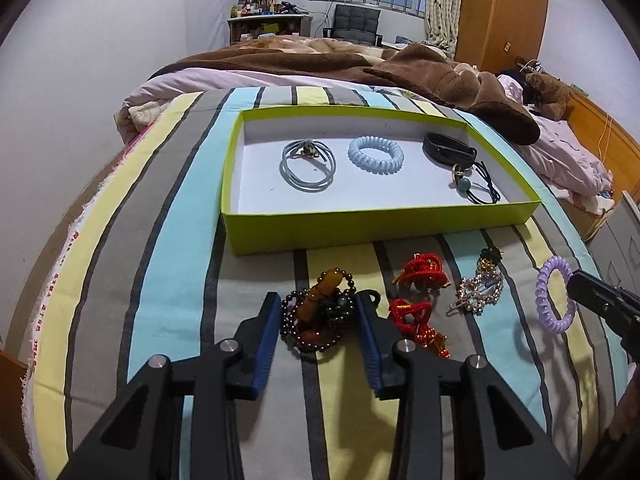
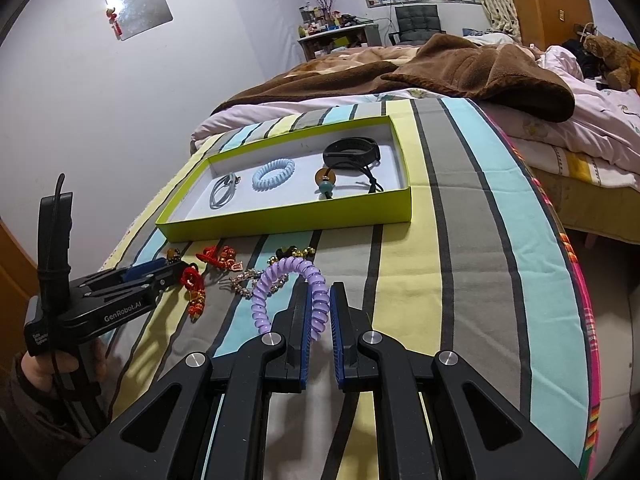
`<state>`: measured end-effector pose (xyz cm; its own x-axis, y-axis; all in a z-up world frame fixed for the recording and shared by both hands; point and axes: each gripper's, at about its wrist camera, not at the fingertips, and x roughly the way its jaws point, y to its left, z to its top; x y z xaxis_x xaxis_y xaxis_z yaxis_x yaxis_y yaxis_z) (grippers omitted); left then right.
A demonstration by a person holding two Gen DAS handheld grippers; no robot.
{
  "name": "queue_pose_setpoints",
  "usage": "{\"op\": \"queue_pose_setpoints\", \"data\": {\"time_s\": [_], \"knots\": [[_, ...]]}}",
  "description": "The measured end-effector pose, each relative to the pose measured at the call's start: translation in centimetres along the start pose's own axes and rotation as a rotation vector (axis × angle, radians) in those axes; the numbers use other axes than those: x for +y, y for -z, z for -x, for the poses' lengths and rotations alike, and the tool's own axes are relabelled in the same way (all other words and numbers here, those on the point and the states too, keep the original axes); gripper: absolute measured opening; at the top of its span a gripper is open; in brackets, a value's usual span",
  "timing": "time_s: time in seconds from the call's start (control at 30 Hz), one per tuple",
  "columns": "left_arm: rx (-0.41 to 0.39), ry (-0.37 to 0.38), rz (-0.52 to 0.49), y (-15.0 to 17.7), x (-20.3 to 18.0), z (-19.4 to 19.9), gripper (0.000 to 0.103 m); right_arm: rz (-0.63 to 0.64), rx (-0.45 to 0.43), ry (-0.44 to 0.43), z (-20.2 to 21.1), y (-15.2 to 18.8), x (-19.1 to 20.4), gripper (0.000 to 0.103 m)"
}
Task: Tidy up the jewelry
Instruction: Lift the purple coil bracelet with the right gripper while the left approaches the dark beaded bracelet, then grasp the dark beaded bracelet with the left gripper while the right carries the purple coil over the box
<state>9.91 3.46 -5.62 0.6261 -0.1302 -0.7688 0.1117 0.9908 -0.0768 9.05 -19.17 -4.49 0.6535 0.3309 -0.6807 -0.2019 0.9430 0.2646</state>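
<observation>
A green tray (image 1: 360, 226) (image 2: 280, 220) lies on the striped bed cover, holding a grey cord loop (image 1: 308, 166), a pale blue coil tie (image 1: 375, 151) (image 2: 273, 174), a black band (image 1: 450, 146) (image 2: 352, 151) and a beaded cord (image 1: 468, 182). In front lie red knotted cords (image 1: 420, 276), a sparkly clip (image 1: 478, 294) and a dark bead bracelet (image 1: 320, 312). My left gripper (image 1: 318, 308) is open, its jaws either side of the bead bracelet. My right gripper (image 2: 320, 300) is shut on the purple coil tie (image 2: 296, 276) (image 1: 554, 300).
The striped cover (image 2: 460, 240) spreads to the right of the tray. A brown blanket (image 1: 420, 72) and pink bedding (image 2: 580, 120) lie behind. The bed edge drops off at the left (image 1: 52, 280) and right (image 2: 576, 260).
</observation>
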Motion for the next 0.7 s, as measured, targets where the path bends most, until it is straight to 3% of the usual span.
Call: {"op": "queue_pose_setpoints", "data": {"time_s": [0.13, 0.7], "knots": [[-0.004, 0.004, -0.003, 0.1, 0.0, 0.1, 0.029, -0.003, 0.0, 0.001, 0.0, 0.0, -0.1, 0.009], [-0.053, 0.035, 0.024, -0.5, 0.6, 2.1, 0.028, -0.001, -0.023, -0.001, 0.8, -0.7, 0.0, 0.009]]}}
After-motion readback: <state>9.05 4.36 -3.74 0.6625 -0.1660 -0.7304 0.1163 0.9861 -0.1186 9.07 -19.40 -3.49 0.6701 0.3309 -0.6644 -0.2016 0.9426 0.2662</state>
